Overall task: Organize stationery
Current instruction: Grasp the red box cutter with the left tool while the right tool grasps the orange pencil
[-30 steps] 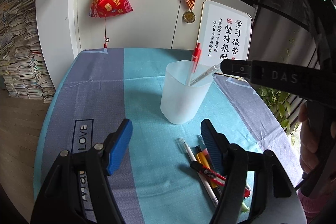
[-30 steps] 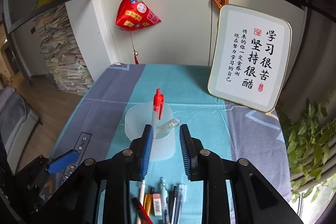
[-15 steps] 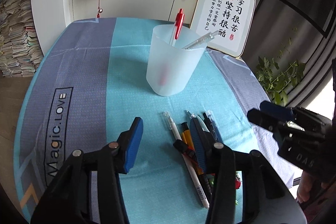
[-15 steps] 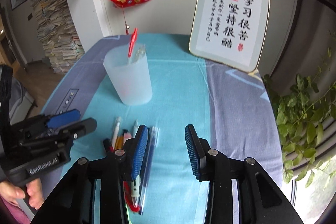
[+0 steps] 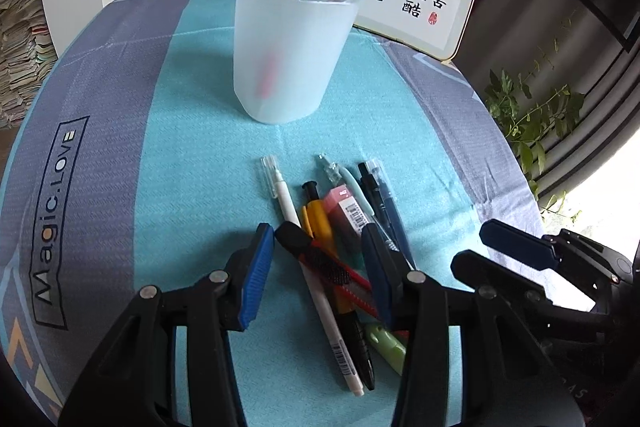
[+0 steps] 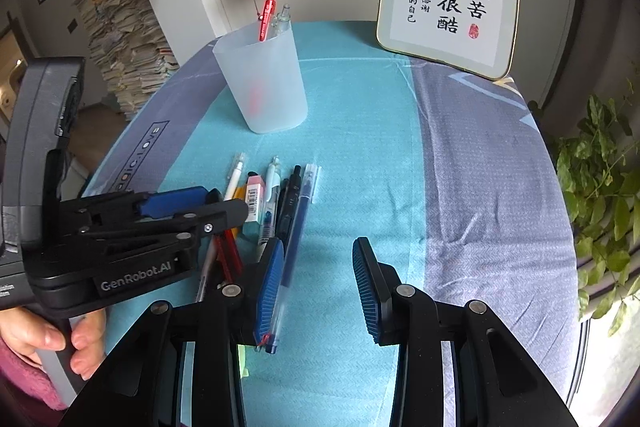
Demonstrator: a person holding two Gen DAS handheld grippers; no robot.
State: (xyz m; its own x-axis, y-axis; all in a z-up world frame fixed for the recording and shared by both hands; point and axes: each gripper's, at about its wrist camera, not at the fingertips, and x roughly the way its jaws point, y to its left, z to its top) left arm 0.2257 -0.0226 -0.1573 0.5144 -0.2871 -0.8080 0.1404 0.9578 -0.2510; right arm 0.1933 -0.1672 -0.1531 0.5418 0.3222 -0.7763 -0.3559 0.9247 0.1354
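Frosted cup [image 5: 289, 51] beyond crowded pens [image 5: 344, 247], both grippers' fingers [image 5: 256, 275] apart (nothing gripped).

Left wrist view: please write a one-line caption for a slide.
Open left gripper above a red utility knife among loose pens; frosted cup behind holds two pens.

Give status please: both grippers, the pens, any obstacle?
Left gripper open over red utility knife. Right gripper open, empty, beside blue pen. Cup holds two pens. Nothing in the way.
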